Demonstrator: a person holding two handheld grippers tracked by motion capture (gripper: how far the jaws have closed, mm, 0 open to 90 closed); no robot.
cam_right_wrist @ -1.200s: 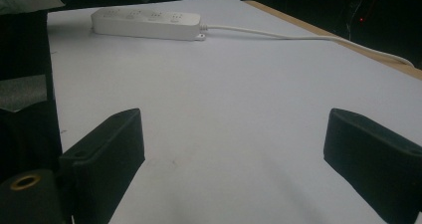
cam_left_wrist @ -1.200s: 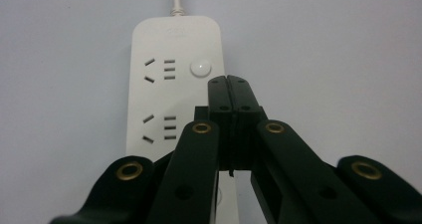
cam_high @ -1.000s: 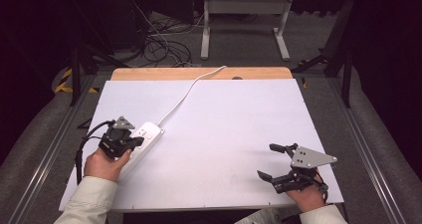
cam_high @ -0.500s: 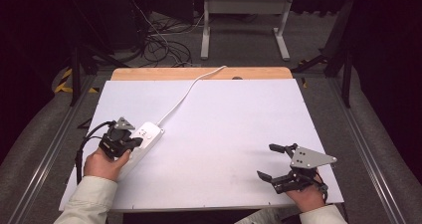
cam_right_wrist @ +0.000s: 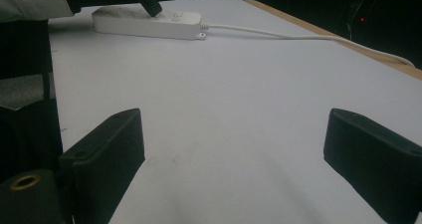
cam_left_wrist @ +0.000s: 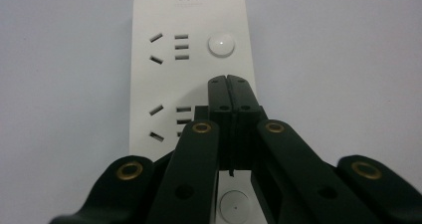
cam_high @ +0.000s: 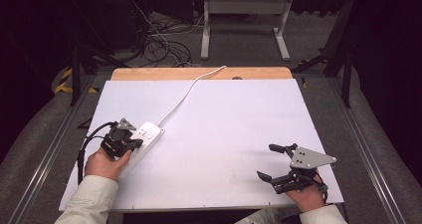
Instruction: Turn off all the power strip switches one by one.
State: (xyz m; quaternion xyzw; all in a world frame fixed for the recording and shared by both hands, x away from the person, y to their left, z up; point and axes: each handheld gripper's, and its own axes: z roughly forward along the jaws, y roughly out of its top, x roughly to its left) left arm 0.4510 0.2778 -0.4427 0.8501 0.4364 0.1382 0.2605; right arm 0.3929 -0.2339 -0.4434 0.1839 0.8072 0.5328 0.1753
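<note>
So the white power strip (cam_high: pixel 144 139) was lying flat on the white surface (cam_high: pixel 224 124), right under the left tool (cam_high: pixel 130 143). In the left tool's own view the strip (cam_left_wrist: pixel 169 69) ran lengthwise straight away from the tool, and the left tool (cam_left_wrist: pixel 230 79) had its jaws pressed tight together, nothing between them, tip sitting over the strip's top face between two round buttons: one button (cam_left_wrist: pixel 221 45) just past the tip, the other button (cam_left_wrist: pixel 235 203) back underneath the jaws. The socket slots (cam_left_wrist: pixel 169 47) sat off to the tool's left of the tip. Couldn't honestly tell whether the tip was touching the plastic or just above it.

The strip's white cord (cam_high: pixel 186 92) left from its far end and ran off toward the wooden edge (cam_high: pixel 199 73) at the back of the surface.

The right tool (cam_high: pixel 278 160) was well apart from all that, at the near right corner of the surface, jaws spread wide and holding nothing. From its view the strip (cam_right_wrist: pixel 149 22) was way out ahead to its left, with just bare surface between its jaws.
</note>
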